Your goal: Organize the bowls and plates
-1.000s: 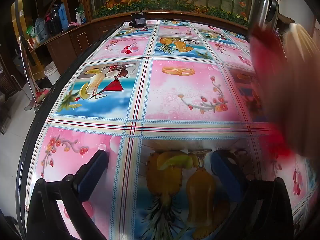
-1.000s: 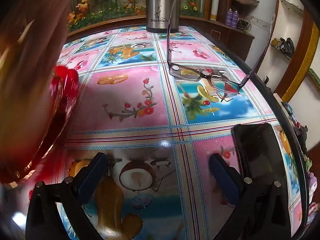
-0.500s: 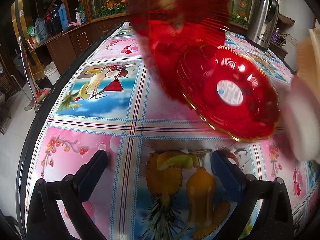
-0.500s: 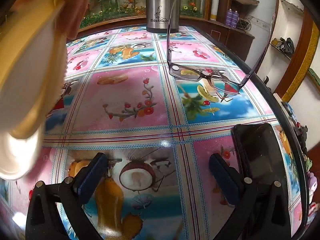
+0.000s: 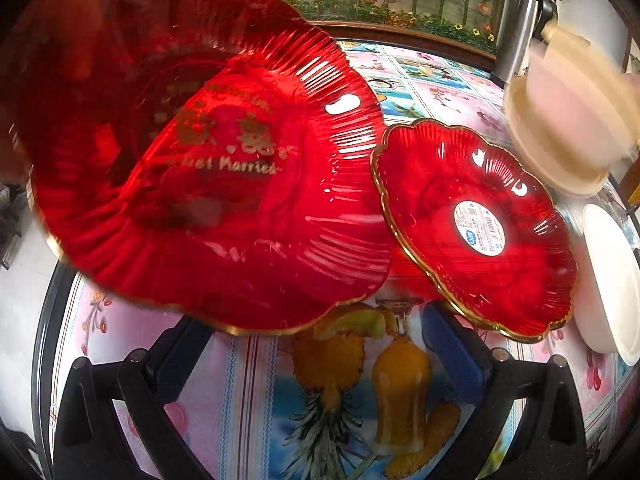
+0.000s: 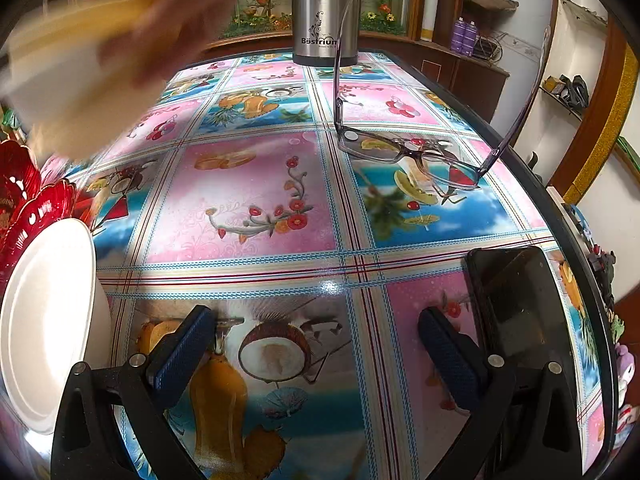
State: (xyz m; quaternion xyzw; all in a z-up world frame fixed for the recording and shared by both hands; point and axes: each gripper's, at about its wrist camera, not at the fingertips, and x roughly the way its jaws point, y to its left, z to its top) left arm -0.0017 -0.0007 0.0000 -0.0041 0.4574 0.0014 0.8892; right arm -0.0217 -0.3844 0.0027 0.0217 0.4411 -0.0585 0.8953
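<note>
Here, through my left wrist camera, a large red plate (image 5: 208,168) with a gold rim and the gold words "Just Married" fills most of the view, blurred and raised above the table (image 5: 248,400). To its right a smaller red plate (image 5: 476,228) with a scalloped gold edge and a white sticker lies tilted, its near edge just beyond my right finger. A blurred cream bowl (image 5: 568,120) hangs in the air past it, and a white bowl (image 5: 612,280) sits at the far right edge. My left gripper (image 5: 316,356) is spread wide with nothing between its blue pads (image 5: 452,344); only the pineapple print of the cloth shows in the gap.

My right wrist camera shows what the left cannot: eyeglasses (image 6: 416,152) resting lenses-down on the cloth with arms sticking up, a black phone (image 6: 520,312) just beside my right finger, and the steel thermos (image 6: 324,12) standing at the far end. The white bowl (image 6: 48,320) appears here at the left edge, with only slivers of the red plates (image 6: 28,200) behind it. A blurred hand (image 6: 168,8) grips the cream bowl (image 6: 68,64) at upper left. My right gripper (image 6: 316,344) is likewise parted and empty above the coconut print.
</note>
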